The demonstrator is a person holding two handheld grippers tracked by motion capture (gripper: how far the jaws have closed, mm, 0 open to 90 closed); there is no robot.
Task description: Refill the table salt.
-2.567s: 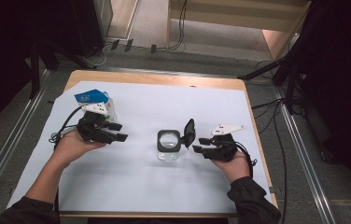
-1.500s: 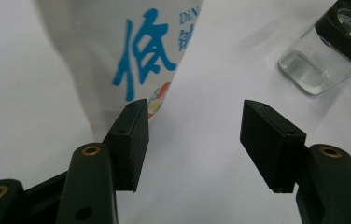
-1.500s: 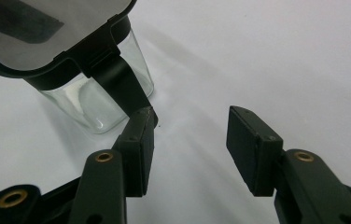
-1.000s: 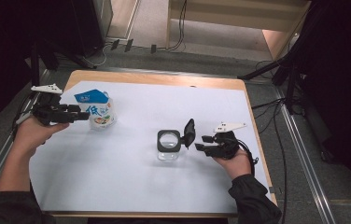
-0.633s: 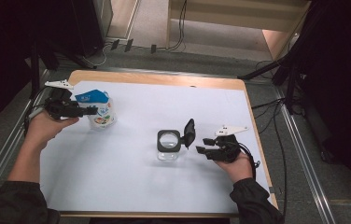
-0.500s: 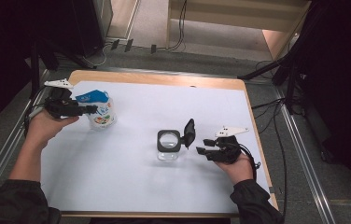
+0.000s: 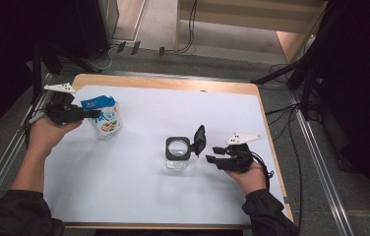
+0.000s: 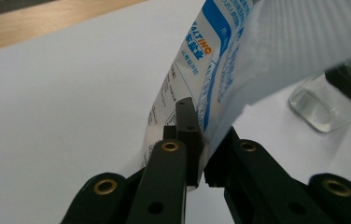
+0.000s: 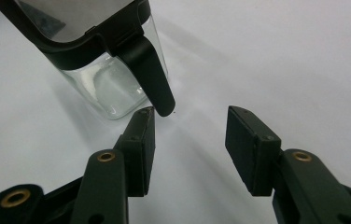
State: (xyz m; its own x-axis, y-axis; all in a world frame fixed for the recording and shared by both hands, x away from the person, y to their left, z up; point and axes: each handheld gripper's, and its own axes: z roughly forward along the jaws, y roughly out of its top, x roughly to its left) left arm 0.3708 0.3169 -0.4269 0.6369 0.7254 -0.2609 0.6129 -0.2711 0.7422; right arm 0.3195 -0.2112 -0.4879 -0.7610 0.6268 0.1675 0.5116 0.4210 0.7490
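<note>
White paper covers your wooden table [image 7: 166,83]. Your left gripper [image 7: 88,113] has just pressed its jaws together on the upper edge of the white-and-blue printed plastic pouch [image 7: 105,118], standing at ten o'clock near the table's left edge. Your right gripper [image 7: 211,154], jaws spread with nothing between them, rests at four o'clock just beside the clear glass jar with its flipped-open black lid [image 7: 178,153]. Between pouch and jar lies open paper.

Right tongs [image 9: 190,140] stand open w/ nothing between; glass jar [image 9: 103,88] w/ black lid flap [image 9: 148,77] just beyond, on white bench [image 9: 281,56].
</note>
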